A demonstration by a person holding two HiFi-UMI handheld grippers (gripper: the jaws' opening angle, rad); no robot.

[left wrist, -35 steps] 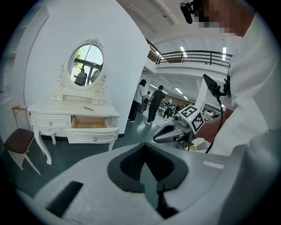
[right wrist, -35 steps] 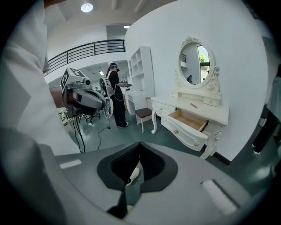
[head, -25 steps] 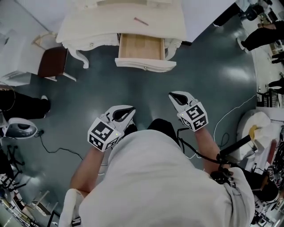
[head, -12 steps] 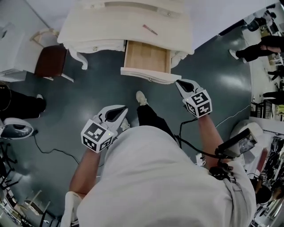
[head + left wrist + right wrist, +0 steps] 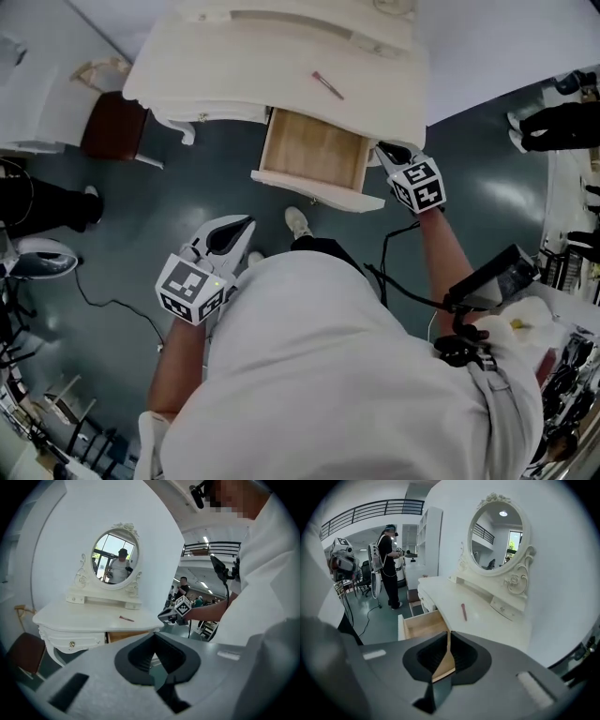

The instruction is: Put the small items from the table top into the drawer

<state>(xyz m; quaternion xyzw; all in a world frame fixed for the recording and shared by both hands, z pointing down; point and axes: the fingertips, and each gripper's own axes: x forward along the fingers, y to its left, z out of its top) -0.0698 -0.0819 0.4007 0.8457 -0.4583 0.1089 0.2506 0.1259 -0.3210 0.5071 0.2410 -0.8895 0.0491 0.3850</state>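
Note:
A thin red stick-shaped item [image 5: 328, 85] lies on the white dressing table's top [image 5: 234, 66]; it also shows in the right gripper view [image 5: 463, 611] and the left gripper view [image 5: 126, 618]. Below it the wooden drawer [image 5: 314, 150] is pulled out and looks empty. My right gripper [image 5: 384, 150] hovers at the drawer's right front corner, its jaws opening by a narrow slit with nothing between them [image 5: 448, 634]. My left gripper [image 5: 246, 222] hangs lower, over the floor well short of the table, shut and empty [image 5: 153, 637].
A brown stool [image 5: 112, 127] stands left of the table. An oval mirror [image 5: 116, 557] rises at the table's back. A black cable [image 5: 103, 305] runs across the floor at left. Other people stand off to the left [image 5: 389, 550], and equipment crowds the right edge.
The person has stepped toward the table. My right gripper has moved up and forward to the drawer's right corner. My left gripper has stayed low at the left.

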